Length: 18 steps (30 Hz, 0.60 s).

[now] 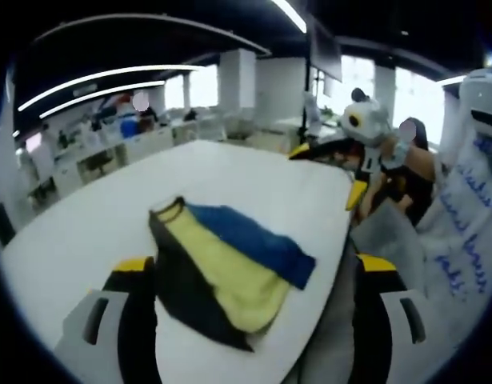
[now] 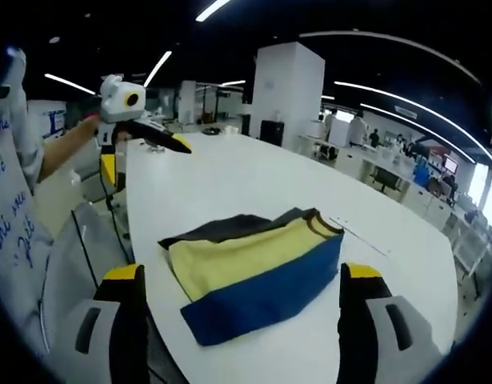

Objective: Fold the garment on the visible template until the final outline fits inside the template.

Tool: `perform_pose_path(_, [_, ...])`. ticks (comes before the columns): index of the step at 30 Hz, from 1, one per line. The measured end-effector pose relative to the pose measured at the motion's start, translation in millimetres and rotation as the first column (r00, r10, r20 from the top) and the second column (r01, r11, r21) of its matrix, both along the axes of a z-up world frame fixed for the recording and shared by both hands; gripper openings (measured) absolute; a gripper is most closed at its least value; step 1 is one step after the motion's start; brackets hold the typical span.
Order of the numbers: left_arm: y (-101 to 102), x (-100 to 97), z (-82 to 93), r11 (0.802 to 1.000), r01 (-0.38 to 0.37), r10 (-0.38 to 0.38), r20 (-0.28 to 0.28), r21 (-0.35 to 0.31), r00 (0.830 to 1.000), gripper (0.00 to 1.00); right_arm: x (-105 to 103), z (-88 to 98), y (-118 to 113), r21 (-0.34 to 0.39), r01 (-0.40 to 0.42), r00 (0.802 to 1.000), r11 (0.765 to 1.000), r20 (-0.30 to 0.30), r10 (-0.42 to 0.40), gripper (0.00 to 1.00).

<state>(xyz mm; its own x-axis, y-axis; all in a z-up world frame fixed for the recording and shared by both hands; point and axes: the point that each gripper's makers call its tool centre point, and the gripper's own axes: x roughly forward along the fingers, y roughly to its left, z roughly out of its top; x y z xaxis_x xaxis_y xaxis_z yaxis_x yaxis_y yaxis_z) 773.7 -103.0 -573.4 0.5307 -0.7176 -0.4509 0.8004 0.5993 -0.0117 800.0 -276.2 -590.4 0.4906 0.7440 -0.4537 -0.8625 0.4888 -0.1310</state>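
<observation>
**Folded garment on the white worktop, both claws spread and empty**

In the left gripper view we see our left claw (image 1: 258, 320) spread wide, its two yellow-tipped jaws rising on either side of the garment (image 1: 230, 268) and pinching nothing. The garment lies folded on the white worktop (image 1: 86, 232), near the worktop edge closest to the camera. It shows a dark layer, a pale yellow band and a blue band side by side, with a collar opening at its far left end. Beyond the garment and to its right, the right claw (image 1: 354, 172) hangs over the worktop's far right edge, held by a person.

In the right gripper view the left claw (image 2: 146, 156) appears far to the left of the garment (image 2: 254, 272), above the worktop (image 2: 246, 180) edge. Our right claw (image 2: 242, 320) is also spread, its jaws flanking the garment without touching it. Here the blue band is nearest the camera, yellow behind it, dark cloth farthest. We cannot make out a template outline under the garment.
</observation>
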Motion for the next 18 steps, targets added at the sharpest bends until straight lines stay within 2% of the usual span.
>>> perform_pose_path(7, [9.1, -11.2, -8.3, 1.000, -0.017, 0.018, -0.022, 0.009, 1.000, 1.00, -8.5, -14.0, 2.7, -0.015, 0.020, 1.000, 1.000, -0.020, -0.021, 1.00])
perform_pose_path(15, [20.1, -13.0, -12.6, 0.998, -0.066, 0.065, -0.034, -0.020, 0.997, 1.00, -21.1, -30.4, 10.5, -0.037, 0.013, 0.998, 0.999, -0.061, -0.015, 1.00])
perform_pose_path(18, [18.8, -14.4, -13.8, 0.997, -0.069, 0.068, -0.038, -0.037, 0.997, 1.00, -27.7, -39.3, 13.9, -0.063, -0.010, 0.996, 0.998, -0.087, 0.004, 0.94])
